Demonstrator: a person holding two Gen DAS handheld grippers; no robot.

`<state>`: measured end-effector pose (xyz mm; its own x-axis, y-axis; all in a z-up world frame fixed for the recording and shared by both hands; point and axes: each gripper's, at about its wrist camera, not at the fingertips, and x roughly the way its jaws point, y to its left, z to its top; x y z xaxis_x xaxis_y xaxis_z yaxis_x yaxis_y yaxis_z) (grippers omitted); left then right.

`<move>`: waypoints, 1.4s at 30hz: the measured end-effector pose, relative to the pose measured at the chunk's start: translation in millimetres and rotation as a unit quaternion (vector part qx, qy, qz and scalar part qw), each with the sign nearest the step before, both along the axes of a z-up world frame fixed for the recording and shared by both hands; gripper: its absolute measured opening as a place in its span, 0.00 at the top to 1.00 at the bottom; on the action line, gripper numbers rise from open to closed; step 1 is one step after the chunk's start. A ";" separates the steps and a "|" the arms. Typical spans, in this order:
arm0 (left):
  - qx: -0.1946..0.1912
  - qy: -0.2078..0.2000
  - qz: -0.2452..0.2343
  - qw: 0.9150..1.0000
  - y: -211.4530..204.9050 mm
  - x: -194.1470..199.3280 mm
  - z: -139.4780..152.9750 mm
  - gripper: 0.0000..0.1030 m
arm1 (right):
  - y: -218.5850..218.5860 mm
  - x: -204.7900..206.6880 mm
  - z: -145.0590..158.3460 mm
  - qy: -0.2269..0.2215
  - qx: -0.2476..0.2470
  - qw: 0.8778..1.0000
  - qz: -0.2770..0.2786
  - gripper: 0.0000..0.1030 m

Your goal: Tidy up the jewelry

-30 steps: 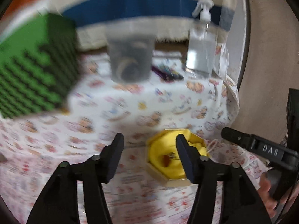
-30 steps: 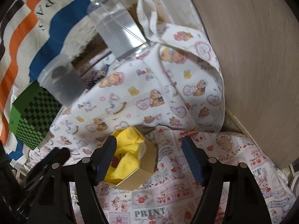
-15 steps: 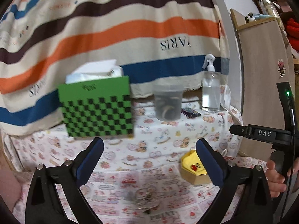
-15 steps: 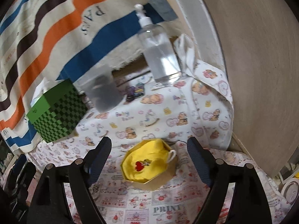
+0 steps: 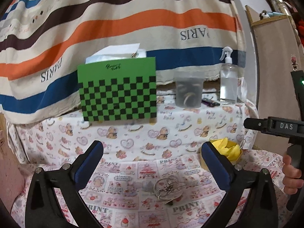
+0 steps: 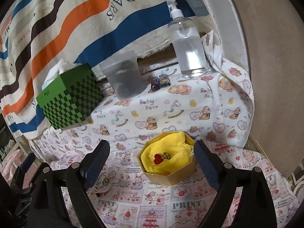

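Left wrist view: the left gripper point(image 5: 152, 155) hangs above the near part of the cloth point(image 5: 133, 171) with its jaws spread wide and nothing between them; that width looks chosen to straddle the tangle point(image 5: 167, 189) of silvery rings and chains, which lies loose on the cloth just ahead, slightly right of centre; no finger touches it. To the right, half hidden behind the right finger, sits the box point(image 5: 228, 152), close enough that a lifted piece would travel only a short way. At the far right edge the right hand point(image 5: 291, 171) grips the handle of its tool. Far back stand a checked box point(image 5: 117, 93), a frosted cup point(image 5: 188, 89) and a spray bottle point(image 5: 229, 83), well clear of the work.

Right wrist view: the right gripper point(image 6: 152, 161) is also wide open and empty; the box point(image 6: 169, 174), octagonal and lined with yellow cloth, lies between its fingers and somewhat beyond them, untouched, probably framed so for steadying or for a drop. A red heart point(image 6: 158, 159) and a small metal piece beside it already rest on the lining, so some sorting appears done. The tangle point(image 6: 104, 182) shows to the left, partly hidden behind the left finger, on the cloth and apart from the box; it seems the remaining work.
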<state>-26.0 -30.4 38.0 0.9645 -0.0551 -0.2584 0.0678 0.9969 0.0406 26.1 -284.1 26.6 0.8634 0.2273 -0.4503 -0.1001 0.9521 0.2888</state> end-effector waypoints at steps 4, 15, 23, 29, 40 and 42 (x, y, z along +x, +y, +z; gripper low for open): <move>-0.007 0.023 0.003 1.000 6.8 7.2 -5.3 0.01 | 3.9 4.0 -5.8 0.008 -0.018 1.000 -0.006 0.10; -0.046 0.158 0.014 0.986 39.1 49.9 -23.3 0.01 | 12.8 15.8 -22.8 0.034 -0.044 0.998 -0.011 0.10; -0.084 0.265 -0.042 0.960 38.1 75.5 -51.9 0.39 | 22.5 18.7 -27.9 0.047 -0.068 0.997 -0.008 0.10; -0.126 0.364 -0.108 0.916 24.8 82.8 -75.8 0.72 | 23.2 22.7 -31.8 0.055 -0.079 0.995 -0.009 0.10; -0.123 0.400 -0.121 0.900 12.9 88.9 -94.1 0.82 | 19.8 28.6 -37.8 0.071 -0.075 0.995 -0.018 0.10; -0.113 0.394 -0.116 0.905 9.8 88.1 -93.3 0.82 | 20.3 29.8 -39.5 0.073 -0.074 0.994 -0.017 0.10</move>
<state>62.1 -20.6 -55.3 0.4413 -0.3701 -0.8174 0.1964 0.9287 -0.3145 55.9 -263.8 -12.9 0.7930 0.1204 -0.5973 -0.0341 0.9875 0.1538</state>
